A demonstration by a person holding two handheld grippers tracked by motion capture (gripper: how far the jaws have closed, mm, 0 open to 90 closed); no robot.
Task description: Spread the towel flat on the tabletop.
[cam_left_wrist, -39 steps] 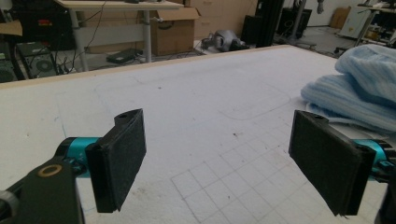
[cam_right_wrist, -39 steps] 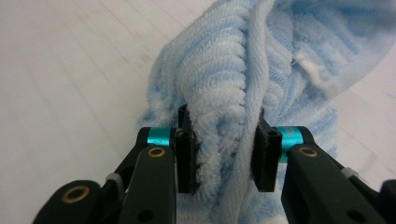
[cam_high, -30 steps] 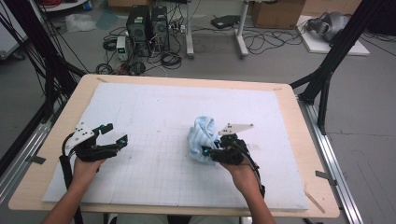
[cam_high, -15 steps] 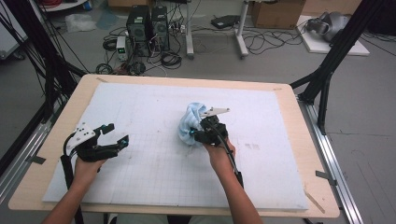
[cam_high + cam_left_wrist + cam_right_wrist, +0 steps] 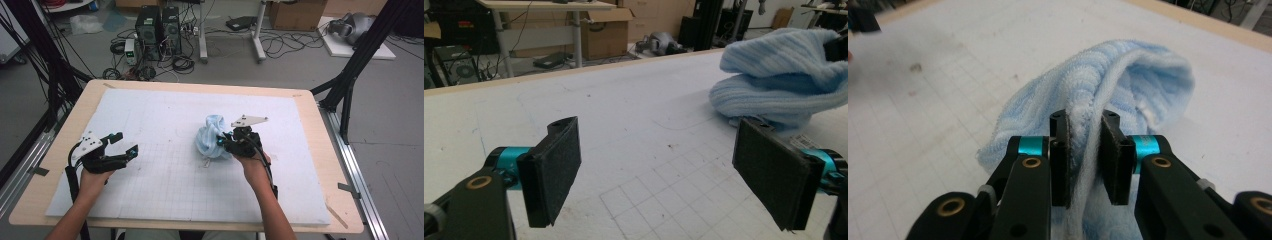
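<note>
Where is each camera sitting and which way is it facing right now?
High view: above the person's side, looking forward and down on the table; both forearms, left gripper, right gripper.
Left gripper view: rides the left gripper, looking level across the mat between open jaws.
Right gripper view: rides the right gripper, jaws pinching the blue towel.
All share the towel.
</note>
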